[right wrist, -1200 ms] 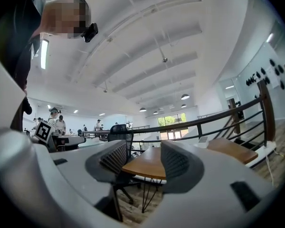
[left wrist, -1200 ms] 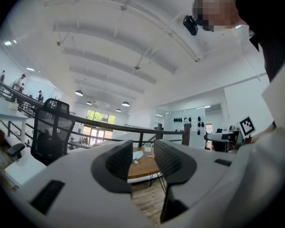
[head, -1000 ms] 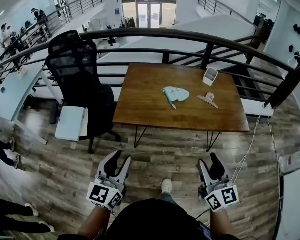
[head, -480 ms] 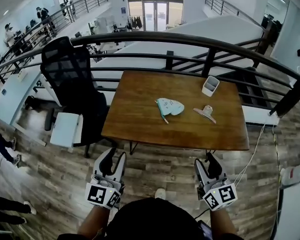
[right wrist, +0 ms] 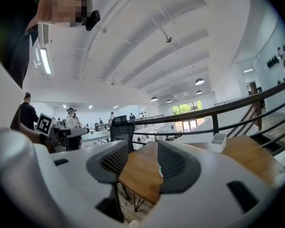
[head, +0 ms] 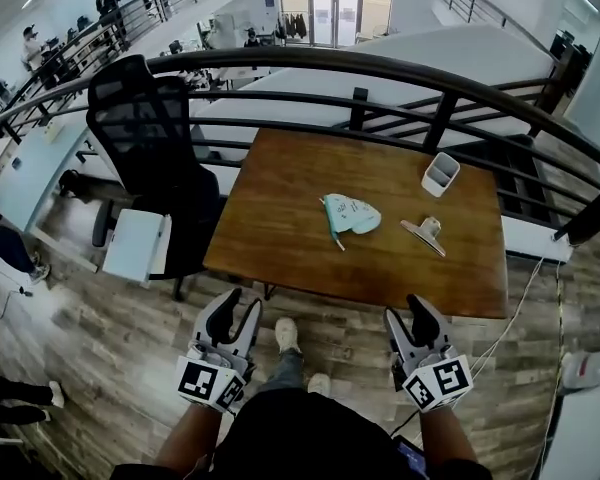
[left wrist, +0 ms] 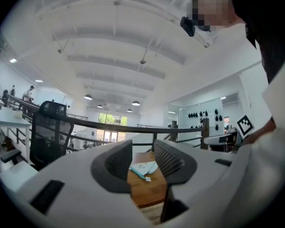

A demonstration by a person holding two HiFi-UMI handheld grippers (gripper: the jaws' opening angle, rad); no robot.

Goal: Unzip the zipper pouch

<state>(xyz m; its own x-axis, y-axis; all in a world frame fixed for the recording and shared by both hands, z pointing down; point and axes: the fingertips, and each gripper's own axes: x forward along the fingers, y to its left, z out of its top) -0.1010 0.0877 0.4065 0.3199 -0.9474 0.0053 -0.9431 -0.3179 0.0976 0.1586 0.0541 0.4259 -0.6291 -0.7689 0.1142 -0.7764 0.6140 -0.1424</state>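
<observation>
I stand short of the wooden bench (head: 280,208), both grippers held low over the plank floor (head: 110,338) in front of me and well apart from anything on the bench top. My left gripper (head: 238,308) has its jaws apart with nothing between them; in the left gripper view the gap of that gripper (left wrist: 142,160) only frames the far-off bench and the zipper pouch (left wrist: 143,169) lying on it. My right gripper (head: 405,311) is also empty, and its jaws are closing a little at this moment; the right gripper view shows bare bench edge and floor through the gap, with no pad touching anything. The zipper pouch (head: 352,214) is pale with a teal zipper edge along its left side. It lies flat near the middle of the bench, untouched. Just to its right lies a small pinkish clip-like thing (head: 422,232), whose kind I cannot make out, and farther back towards the right corner stands a white container (head: 441,174). A black office chair (head: 150,138) stands at the left end of the bench, and a dark curved railing (head: 380,68) runs behind it.
</observation>
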